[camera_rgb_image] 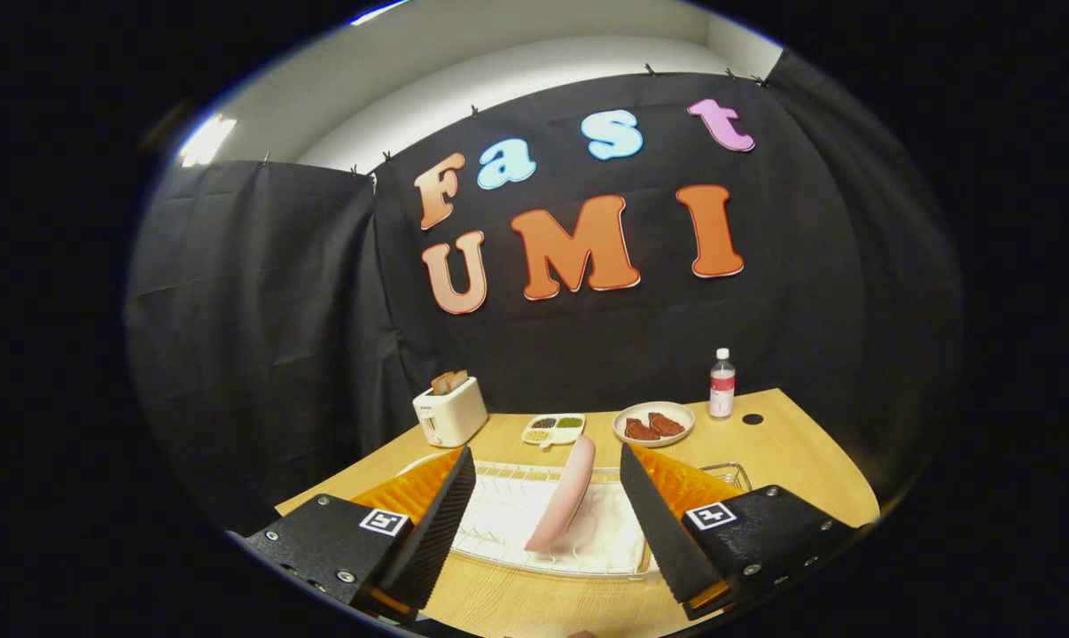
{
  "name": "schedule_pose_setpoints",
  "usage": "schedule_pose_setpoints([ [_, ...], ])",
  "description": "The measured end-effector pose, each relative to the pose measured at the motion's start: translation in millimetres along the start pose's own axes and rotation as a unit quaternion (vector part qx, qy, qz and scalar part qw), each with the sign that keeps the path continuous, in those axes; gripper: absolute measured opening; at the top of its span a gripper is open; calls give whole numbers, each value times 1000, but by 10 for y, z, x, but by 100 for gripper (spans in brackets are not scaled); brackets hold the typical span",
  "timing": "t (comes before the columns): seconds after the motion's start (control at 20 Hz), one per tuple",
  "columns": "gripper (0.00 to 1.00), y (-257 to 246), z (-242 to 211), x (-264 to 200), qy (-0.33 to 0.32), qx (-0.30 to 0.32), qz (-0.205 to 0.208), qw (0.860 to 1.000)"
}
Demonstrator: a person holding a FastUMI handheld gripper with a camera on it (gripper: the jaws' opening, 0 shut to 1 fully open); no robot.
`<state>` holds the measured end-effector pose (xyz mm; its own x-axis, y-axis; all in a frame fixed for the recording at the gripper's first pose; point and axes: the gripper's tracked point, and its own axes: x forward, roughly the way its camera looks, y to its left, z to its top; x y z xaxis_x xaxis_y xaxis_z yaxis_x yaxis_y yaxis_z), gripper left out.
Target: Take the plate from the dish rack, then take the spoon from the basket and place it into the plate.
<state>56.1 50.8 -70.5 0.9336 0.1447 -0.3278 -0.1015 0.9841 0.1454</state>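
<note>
**Open gripper poised over the racked plate**

The wooden table (791, 443) spans the booth floor, with the black cloth wall behind it. On its near part sits the white wire dish rack (508, 523), seen between the fingers. The gripper (548, 523) hangs above the rack with its fingers spread wide apart, touching nothing. The pink plate (563, 492) stands on edge in the rack, leaning slightly, in the gap between the two fingers but apart from both. Beyond the rack, a white toaster (450, 412) with bread slices in its slots stands to the left. A round dish (653, 423) carrying reddish-brown pieces lies to the right, with a small divided tray (553, 430) of grains between them. A capped bottle (721, 383) stands just beside the dish, and a small dark disc (752, 419) lies near it.
</note>
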Motion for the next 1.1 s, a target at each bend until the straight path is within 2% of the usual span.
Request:
schedule_pose_setpoints([
  [0.35, 96, -19, -489, 516, 109, 17, -7, 994],
  [0.55, 96, -185, -768, 934, 161, 0, -46, 986],
  [0.7, 95, -255, -997, 1138, 205, -5, -60, 977],
  [0.85, 94, -305, -1056, 1329, 220, -3, -72, 973],
  [1.1, 90, -359, -1248, 1494, 305, 35, -75, 949],
])
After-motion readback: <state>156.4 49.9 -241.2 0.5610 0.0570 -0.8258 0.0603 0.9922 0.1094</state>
